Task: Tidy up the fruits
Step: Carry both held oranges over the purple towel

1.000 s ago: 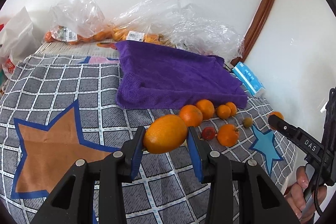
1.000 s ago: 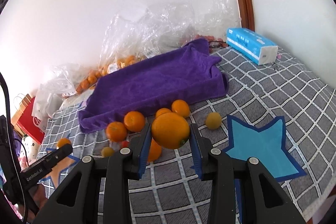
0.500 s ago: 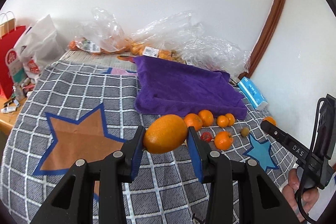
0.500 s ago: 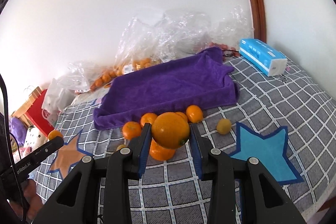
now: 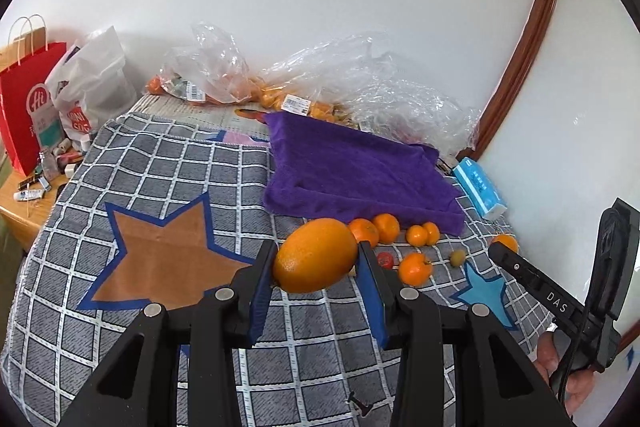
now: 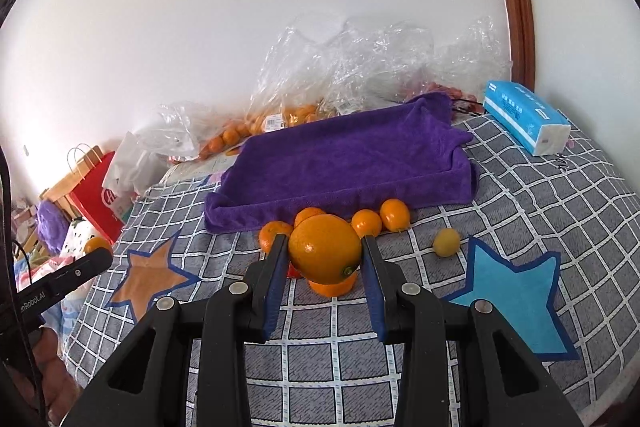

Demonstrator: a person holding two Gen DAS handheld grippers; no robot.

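From my remote seat, the cloth point(image 5: 168, 187) over the table was grey with a white grid, printed with a brown star point(image 5: 160, 259) edged in dark blue and a light blue star point(image 6: 516, 303) with the same dark border. The towel point(image 6: 344, 159) was deep purple. Each large orange point(image 5: 316, 261) point(image 6: 325, 249) I held was bright orange between blue finger pads point(image 5: 260, 291) on black frames. The small fruits point(image 5: 386, 227) by the towel were orange, one of them point(image 6: 446, 243) yellowish and one point(image 5: 385, 259) red. The tissue pack point(image 6: 524, 117) was light blue and white, the paper bag point(image 5: 24, 107) red, and the wall point(image 5: 320, 7) white.
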